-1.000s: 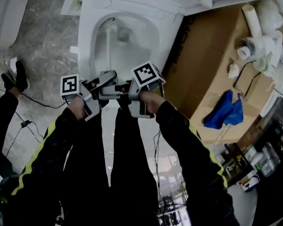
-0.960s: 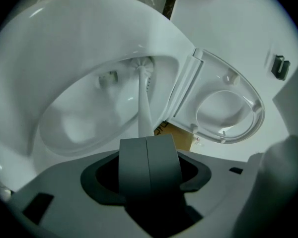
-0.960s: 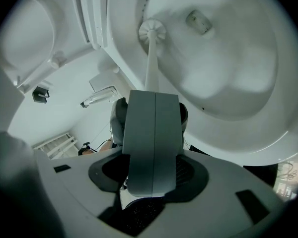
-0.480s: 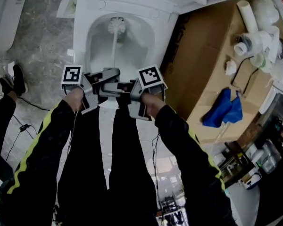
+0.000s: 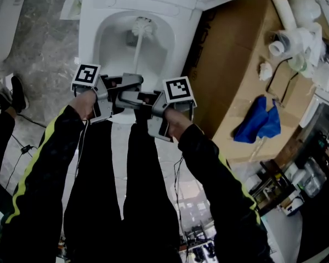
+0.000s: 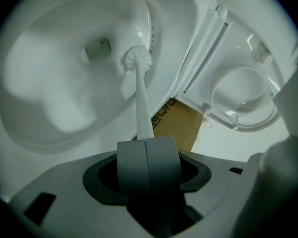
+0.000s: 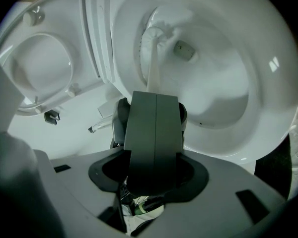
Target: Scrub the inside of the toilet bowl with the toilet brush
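Left gripper [image 5: 129, 82] and right gripper [image 5: 134, 98] meet at the 6 o'clock rim of the bowl [image 5: 111, 45]. Each has its jaws pressed together on the handle of the brush [image 5: 142, 27], though the right one's hold seems to sit just behind the left's and is partly hidden. The handle runs toward 12 o'clock, and the bristle head sits low inside the bowl, near the drain opening. At the bowl's 3 o'clock is a cardboard box [image 5: 247, 64], with a blue cloth [image 5: 257, 125] lying on it.
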Demonstrator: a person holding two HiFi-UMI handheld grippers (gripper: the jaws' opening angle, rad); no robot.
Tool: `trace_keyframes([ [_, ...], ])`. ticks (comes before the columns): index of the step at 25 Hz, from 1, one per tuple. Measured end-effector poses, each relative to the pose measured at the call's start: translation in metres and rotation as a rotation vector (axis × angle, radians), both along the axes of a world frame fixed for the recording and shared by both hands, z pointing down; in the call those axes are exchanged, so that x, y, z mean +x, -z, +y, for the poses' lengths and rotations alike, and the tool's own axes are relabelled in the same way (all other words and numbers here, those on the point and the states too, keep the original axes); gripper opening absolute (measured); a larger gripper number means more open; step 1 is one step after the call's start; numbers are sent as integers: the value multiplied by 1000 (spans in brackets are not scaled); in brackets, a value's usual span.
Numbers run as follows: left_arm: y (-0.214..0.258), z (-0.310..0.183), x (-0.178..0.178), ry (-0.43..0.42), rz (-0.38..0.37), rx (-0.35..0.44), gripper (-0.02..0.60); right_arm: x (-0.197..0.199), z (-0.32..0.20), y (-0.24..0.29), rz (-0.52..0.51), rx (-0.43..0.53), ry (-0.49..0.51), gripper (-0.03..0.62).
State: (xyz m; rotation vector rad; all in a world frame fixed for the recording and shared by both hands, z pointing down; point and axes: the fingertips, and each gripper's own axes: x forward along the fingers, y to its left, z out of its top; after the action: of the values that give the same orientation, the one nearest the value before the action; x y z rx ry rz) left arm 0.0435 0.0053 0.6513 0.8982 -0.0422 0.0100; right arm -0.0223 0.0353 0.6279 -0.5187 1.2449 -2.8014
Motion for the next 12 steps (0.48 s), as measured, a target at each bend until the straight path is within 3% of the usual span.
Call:
trace_keyframes([
  [4,1,4,6,-51,15,-27,253,5,0,1,5,-9,-44,192],
  [12,4,18,12,-77,23,-69,253,10,11,5,28,-52,-95,192],
])
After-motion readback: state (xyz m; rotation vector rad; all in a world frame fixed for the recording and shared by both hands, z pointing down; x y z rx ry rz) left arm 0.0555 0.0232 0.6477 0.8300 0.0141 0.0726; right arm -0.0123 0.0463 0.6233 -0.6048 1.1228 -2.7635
